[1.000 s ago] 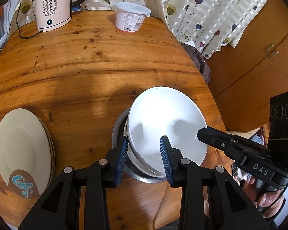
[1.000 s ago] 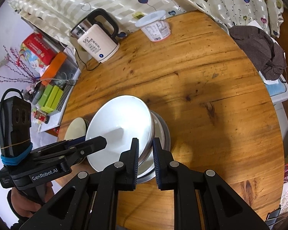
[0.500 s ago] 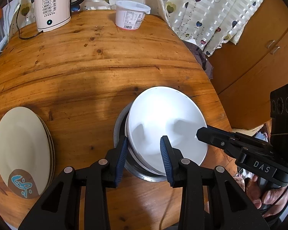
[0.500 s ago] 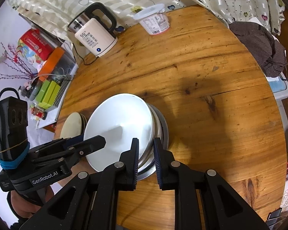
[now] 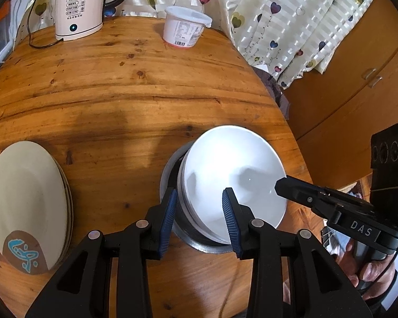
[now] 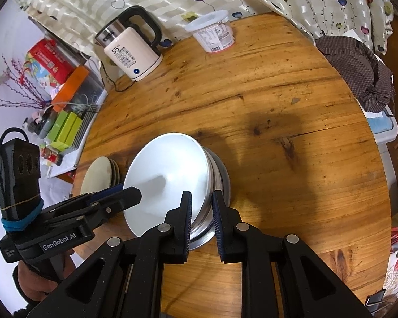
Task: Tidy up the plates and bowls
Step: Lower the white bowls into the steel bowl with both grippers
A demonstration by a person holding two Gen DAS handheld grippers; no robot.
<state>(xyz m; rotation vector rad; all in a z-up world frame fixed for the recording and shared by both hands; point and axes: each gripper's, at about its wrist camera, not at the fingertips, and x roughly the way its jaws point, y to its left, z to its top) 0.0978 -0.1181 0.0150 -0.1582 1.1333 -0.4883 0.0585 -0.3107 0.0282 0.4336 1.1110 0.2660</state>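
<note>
**A:** Checked the bowl shot. Found the white bowls (image 5: 233,164) stacked inside a steel bowl (image 5: 207,245), near the front edge of the round wooden table (image 5: 119,92). Looked tipped a bit rather than sitting flat in it.

**B:** Saw the same. Any read on the left gripper (image 5: 200,190)?

**A:** Spotted it about half open, straddling the near-left rim of the stack: one blue pad outside by the steel wall, the other down inside the top white bowl. Couldn't tell whether the pads were really squeezing or just sitting around the rim.

**B:** And the right gripper (image 6: 201,193)?

**A:** Nearly closed, on the opposite rim. Saw only a narrow gap between the pads, filled with the layered bowl edges. Looked properly pinched on the white bowls, likely with the steel rim in there too.

**B:** So, held from both sides. Noticed the plates (image 5: 24,190)?

**A:** Yep. Beige stack off to the left, well apart from the bowls, flat on the wood with a blue squiggle on the top one.

**B:** Anything else?

**A:** Just a kettle (image 5: 78,5) and a lidded plastic tub (image 5: 184,30) at the far edge, up against the heart-print curtain (image 5: 278,13).
</note>
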